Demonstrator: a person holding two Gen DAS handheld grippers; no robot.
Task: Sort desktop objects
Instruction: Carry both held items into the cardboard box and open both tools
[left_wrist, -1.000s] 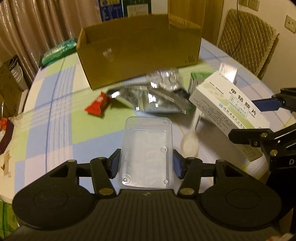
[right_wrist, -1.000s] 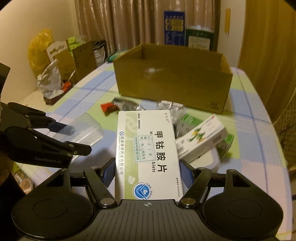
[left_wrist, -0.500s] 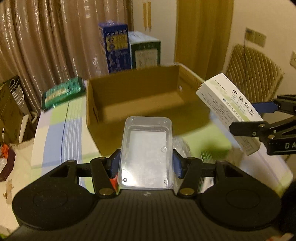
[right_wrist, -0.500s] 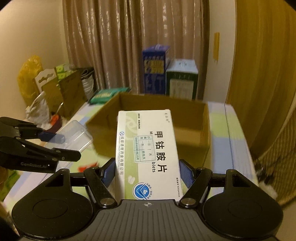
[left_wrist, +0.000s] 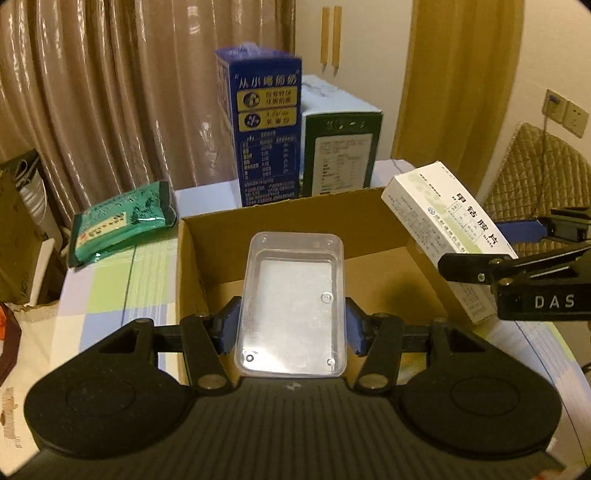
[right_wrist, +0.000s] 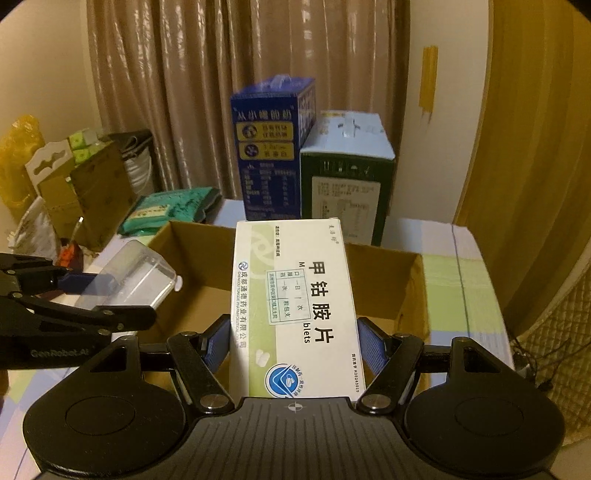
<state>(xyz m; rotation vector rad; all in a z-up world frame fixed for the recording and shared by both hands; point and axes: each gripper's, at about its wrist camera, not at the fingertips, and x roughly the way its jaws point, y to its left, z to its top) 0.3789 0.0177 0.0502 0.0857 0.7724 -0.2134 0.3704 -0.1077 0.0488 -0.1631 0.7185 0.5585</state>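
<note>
Left wrist view showed the left gripper (left_wrist: 291, 325) pinching the clear plastic tray (left_wrist: 291, 308), now lifted from the table to above the cardboard box (left_wrist: 207, 243); the right gripper (right_wrist: 293, 345) likewise carried the medicine box (right_wrist: 295, 310) over it, ready for dropping.

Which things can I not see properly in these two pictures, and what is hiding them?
- Floor of the cardboard box: left wrist view, mostly covered by the clear plastic case in the left gripper; right wrist view, by the white medicine box in the right gripper.
- Table near the person: hidden by both gripper bodies.
- Small print on the blue carton: too small and blurred.
</note>
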